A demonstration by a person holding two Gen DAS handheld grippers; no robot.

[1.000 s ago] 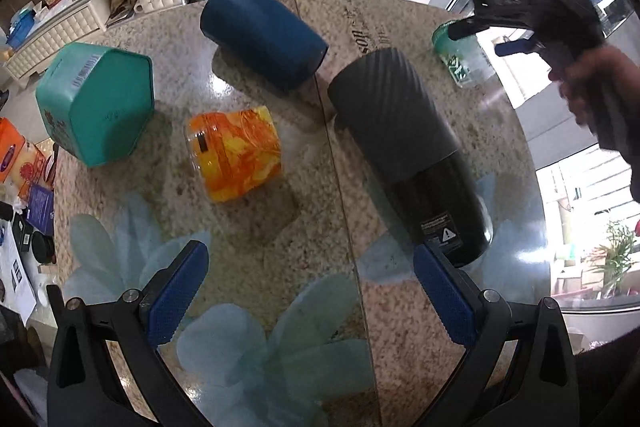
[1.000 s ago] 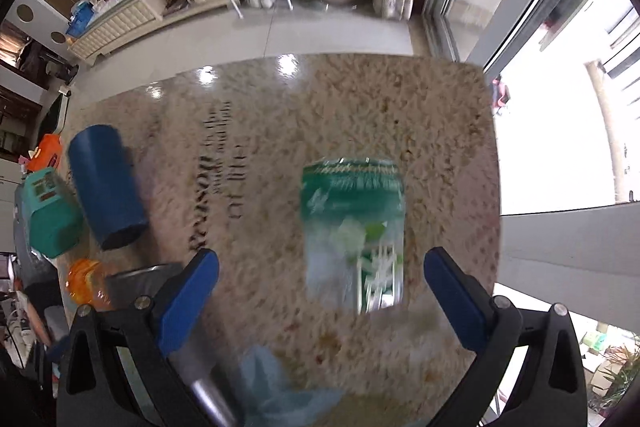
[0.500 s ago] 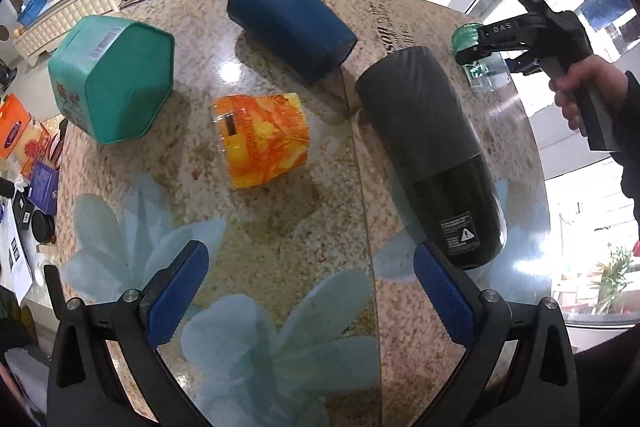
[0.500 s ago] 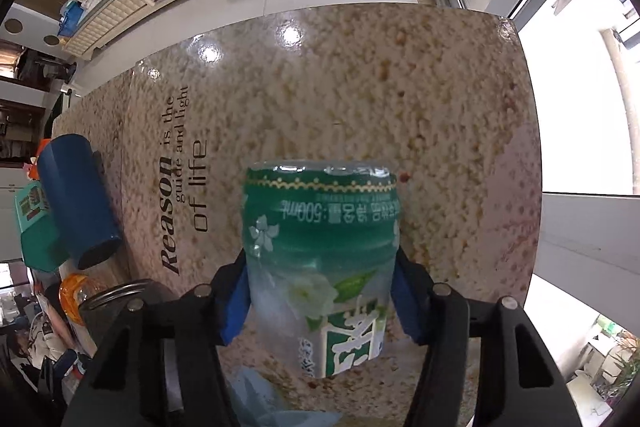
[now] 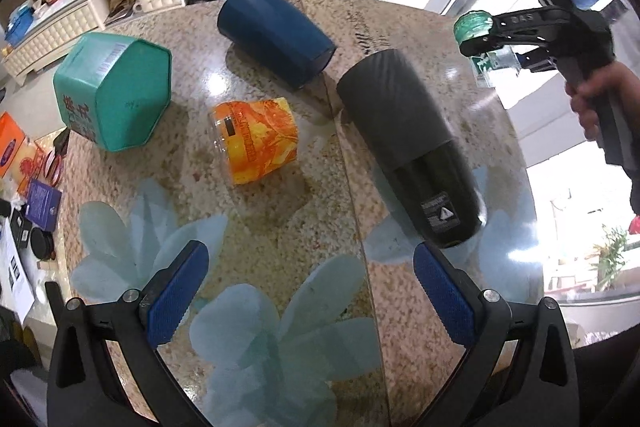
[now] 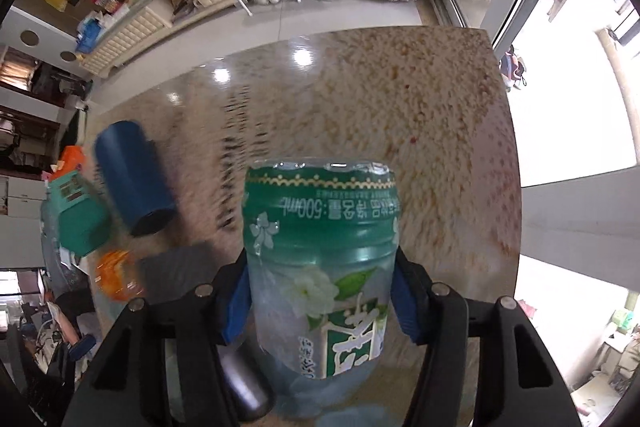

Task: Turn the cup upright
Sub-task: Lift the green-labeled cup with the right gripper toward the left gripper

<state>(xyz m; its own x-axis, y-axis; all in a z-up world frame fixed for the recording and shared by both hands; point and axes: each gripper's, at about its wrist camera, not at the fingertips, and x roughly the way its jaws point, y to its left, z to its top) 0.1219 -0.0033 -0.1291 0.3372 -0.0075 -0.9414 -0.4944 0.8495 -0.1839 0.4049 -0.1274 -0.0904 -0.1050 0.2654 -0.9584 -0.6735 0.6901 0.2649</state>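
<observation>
A clear cup with a green flower label (image 6: 320, 247) is clamped between the blue pads of my right gripper (image 6: 320, 297), its label text upside down. The left wrist view shows that cup (image 5: 476, 27) held above the table's far right edge in the right gripper (image 5: 498, 45). My left gripper (image 5: 308, 291) is open and empty over the near part of the table. On their sides lie an orange cup (image 5: 256, 141), a dark blue cup (image 5: 276, 35) and a long black tumbler (image 5: 408, 143).
A teal hexagonal box (image 5: 114, 95) lies at the table's left. The round stone table (image 5: 280, 227) has a glass top with pale flower prints. Boxes and small items crowd the left edge. A window is on the right.
My right gripper closed on the green-label cup and lifted it off the table. My left gripper drew back slightly and stayed open.
</observation>
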